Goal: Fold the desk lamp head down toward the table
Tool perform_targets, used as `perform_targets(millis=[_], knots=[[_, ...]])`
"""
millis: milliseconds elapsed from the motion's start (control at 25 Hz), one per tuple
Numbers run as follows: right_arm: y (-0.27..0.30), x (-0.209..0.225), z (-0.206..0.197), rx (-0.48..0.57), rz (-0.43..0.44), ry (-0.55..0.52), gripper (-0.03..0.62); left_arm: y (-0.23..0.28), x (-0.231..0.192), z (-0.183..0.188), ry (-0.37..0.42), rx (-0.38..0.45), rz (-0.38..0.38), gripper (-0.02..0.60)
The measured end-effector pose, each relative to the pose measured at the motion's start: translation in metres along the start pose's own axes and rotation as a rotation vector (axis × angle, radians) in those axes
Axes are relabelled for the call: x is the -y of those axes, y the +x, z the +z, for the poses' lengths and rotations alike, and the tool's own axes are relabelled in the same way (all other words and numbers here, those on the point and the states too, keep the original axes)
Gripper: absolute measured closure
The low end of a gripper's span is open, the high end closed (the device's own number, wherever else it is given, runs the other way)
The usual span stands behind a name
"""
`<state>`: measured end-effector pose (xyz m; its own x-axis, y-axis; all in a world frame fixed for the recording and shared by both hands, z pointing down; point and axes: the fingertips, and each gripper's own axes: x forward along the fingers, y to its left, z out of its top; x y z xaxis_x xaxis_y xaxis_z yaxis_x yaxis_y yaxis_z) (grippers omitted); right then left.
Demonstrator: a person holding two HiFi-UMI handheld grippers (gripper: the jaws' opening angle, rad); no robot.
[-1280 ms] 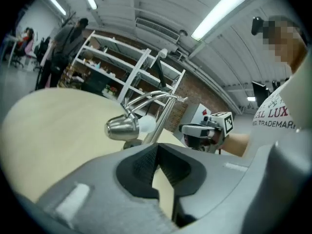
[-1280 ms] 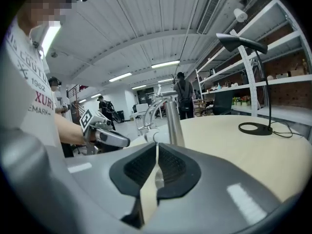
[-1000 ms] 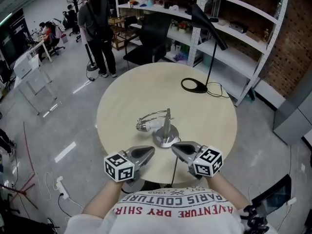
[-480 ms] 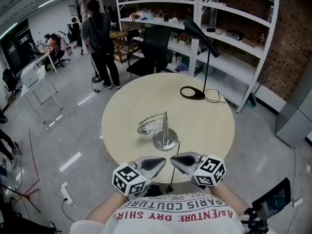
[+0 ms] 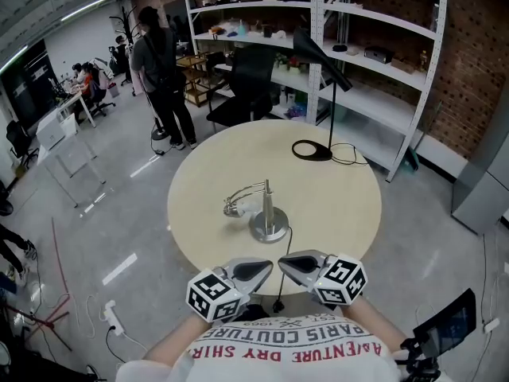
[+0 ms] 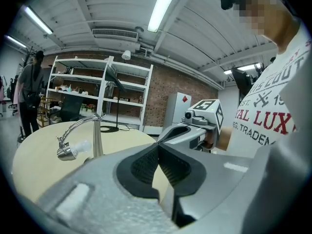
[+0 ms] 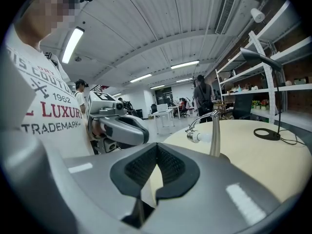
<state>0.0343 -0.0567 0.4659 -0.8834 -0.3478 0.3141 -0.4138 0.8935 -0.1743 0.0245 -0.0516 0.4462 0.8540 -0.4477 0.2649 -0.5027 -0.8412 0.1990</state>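
Silver metal makes up the one desk lamp (image 5: pixel 265 213) of the task: a round base (image 5: pixel 269 231), a short upright post and a thin curved arm that arches over to the left. Its head (image 5: pixel 233 208), with a white bulb in it, hangs low over the tabletop beside the post; the gripper views do not show it touching the wood. The lamp stands on the near half of a single round, pale wooden table (image 5: pixel 334 205), and a black cord (image 5: pixel 284 269) runs from its base to the near edge.

Two hand-held grippers sit side by side at that near edge, apart from the lamp. The left gripper (image 5: pixel 262 269) has its jaws pressed together with nothing between them, as its own view shows (image 6: pixel 158 152). The right gripper (image 5: pixel 288 264) is likewise pressed together and empty (image 7: pixel 156 152). Their tips point toward each other, close but not touching. Each carries one marker cube (image 5: pixel 213 295), so two cubes in all.

A second lamp, black (image 5: pixel 318 94), stands upright on the far side of the table on a flat ring base (image 5: pixel 311 150), well apart from the silver one.

Beyond the table are white shelves (image 5: pixel 382 62) against a brick wall, one black chair (image 5: pixel 246 86) and one standing person (image 5: pixel 163 70)
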Motion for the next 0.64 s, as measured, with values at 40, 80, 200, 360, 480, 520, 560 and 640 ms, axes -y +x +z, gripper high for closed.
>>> perform_targets(millis=[40,80,200,360,480,520,560,640], knots=[[0.000,-0.001,0.000,0.002,0.000,0.002,0.593,-0.001,0.001,-0.001,-0.002,-0.001,0.001,0.581],[-0.001,-0.002,0.000,0.004,-0.001,0.002,0.594,-0.002,0.001,-0.002,-0.005,-0.002,0.003,0.581],[-0.001,-0.005,-0.001,0.002,-0.006,-0.017,0.594,-0.004,0.001,-0.004,-0.015,-0.005,0.009,0.583],[0.000,-0.010,-0.007,-0.024,-0.011,-0.047,0.594,-0.005,0.003,-0.007,-0.020,-0.007,0.016,0.581],[0.002,-0.010,-0.007,-0.025,-0.010,-0.045,0.594,-0.007,0.000,-0.009,-0.029,-0.006,0.025,0.581],[0.002,-0.010,-0.006,-0.023,-0.011,-0.045,0.594,-0.008,-0.001,-0.009,-0.034,-0.005,0.029,0.582],[0.002,-0.010,-0.006,-0.022,-0.012,-0.046,0.594,-0.009,-0.002,-0.010,-0.038,-0.004,0.031,0.583],[0.003,-0.010,-0.006,-0.020,-0.015,-0.049,0.594,-0.011,-0.004,-0.011,-0.047,-0.002,0.034,0.581]])
